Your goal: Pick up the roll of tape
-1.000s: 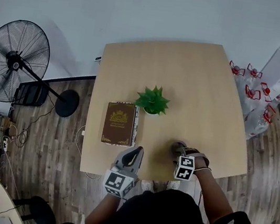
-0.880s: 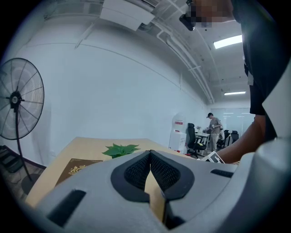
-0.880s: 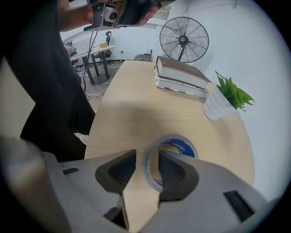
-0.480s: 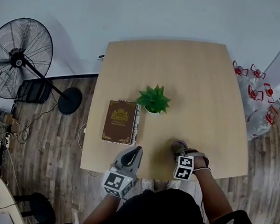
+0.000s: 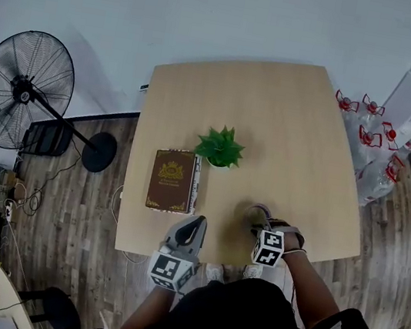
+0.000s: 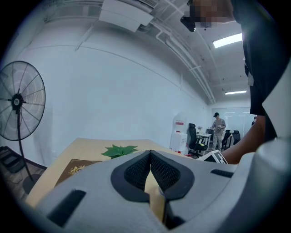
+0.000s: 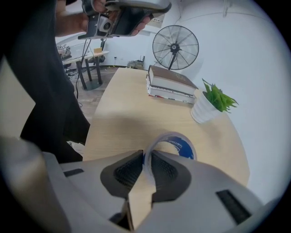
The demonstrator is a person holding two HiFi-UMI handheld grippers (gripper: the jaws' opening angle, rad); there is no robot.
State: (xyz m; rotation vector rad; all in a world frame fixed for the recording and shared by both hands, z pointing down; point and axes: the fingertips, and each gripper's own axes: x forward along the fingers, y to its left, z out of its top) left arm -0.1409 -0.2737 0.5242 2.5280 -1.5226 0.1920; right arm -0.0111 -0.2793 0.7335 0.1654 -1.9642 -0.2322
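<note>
My right claw point(image 7: 144, 164) has just been closing and now pinches the near wall of the roll of tape point(image 7: 176, 142), one pad inside the ring, one outside. The roll is by the worktop's point(image 7: 132, 104) near edge, so the grip looks made and lifting comes next; my left claw point(image 6: 150, 160) is clenched on nothing.

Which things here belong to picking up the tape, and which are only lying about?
Job: roll of tape; right gripper, jaws just closed on its wall.
Lying about: potted plant; stack of books; standing fan; left gripper, shut, empty.
</note>
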